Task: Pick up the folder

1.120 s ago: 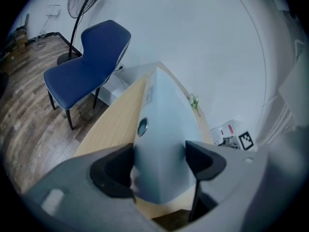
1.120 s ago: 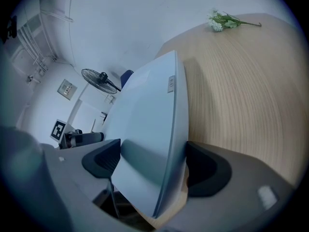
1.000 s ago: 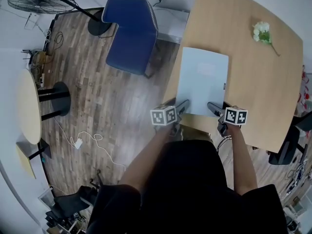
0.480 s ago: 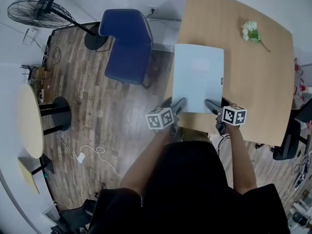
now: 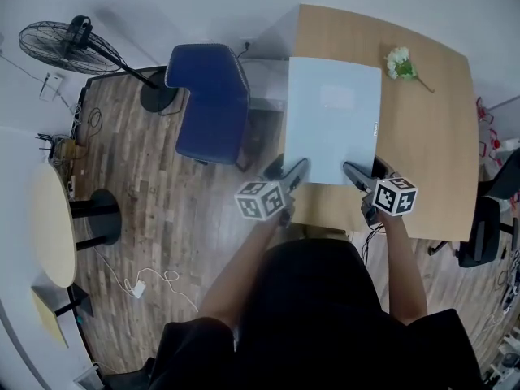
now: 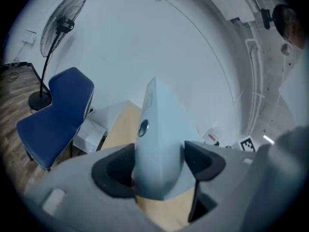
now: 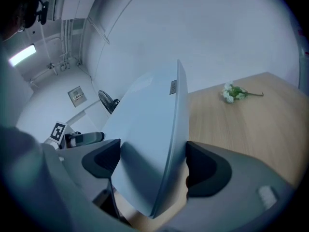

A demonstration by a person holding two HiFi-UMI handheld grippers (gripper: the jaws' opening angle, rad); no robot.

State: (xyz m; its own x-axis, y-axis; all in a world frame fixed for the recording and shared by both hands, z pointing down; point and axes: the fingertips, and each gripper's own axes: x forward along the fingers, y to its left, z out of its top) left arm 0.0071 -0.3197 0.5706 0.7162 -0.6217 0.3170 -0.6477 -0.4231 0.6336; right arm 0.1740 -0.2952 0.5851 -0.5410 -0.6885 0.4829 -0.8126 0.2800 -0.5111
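Folder (image 5: 333,112) higher now, between fingers (image 6: 112,170) of left gripper (image 5: 290,169), right gripper (image 5: 363,172)

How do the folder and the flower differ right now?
The folder is big, flat and pale blue; the flower is small, white and green. The folder is clamped at its near corners by the left tongs and right tongs; the flower lies untouched. Both are over the table.
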